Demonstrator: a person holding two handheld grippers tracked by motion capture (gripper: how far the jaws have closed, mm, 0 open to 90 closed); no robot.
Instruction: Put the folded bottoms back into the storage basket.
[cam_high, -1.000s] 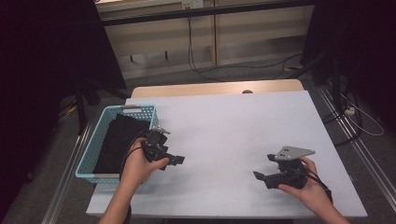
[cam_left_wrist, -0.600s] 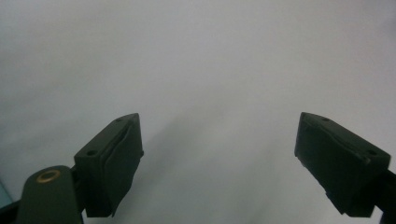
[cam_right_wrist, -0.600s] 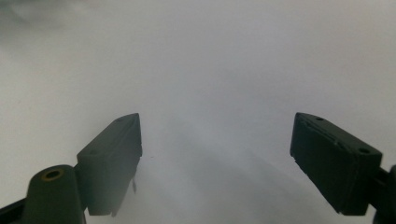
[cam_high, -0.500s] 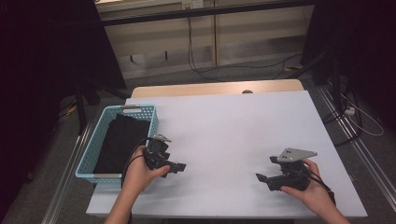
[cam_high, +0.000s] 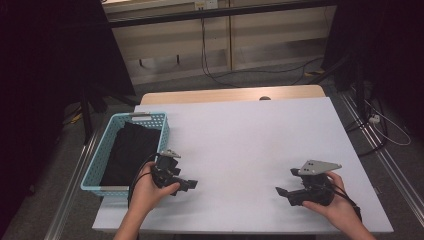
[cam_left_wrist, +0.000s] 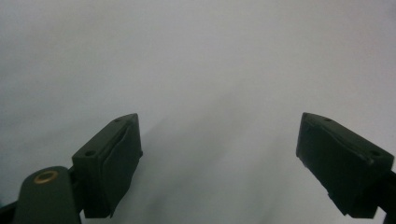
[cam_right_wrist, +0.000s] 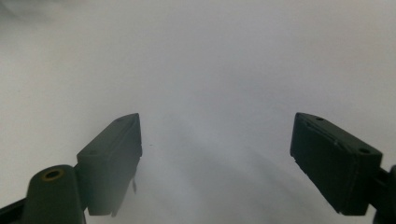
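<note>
Left gripper (cam_high: 192, 184) and right gripper (cam_high: 280, 191) gape empty over the white table (cam_high: 250, 140), black cloth (cam_high: 131, 150) in basket (cam_high: 102, 155)

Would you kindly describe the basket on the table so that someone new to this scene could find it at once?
Start from the white table and go to its left edge, just beyond the left gripper. There stands a light blue plastic basket with latticed walls, and a black cloth lies inside it. It is the one coloured container on the table, and the right gripper is far across from it.
</note>
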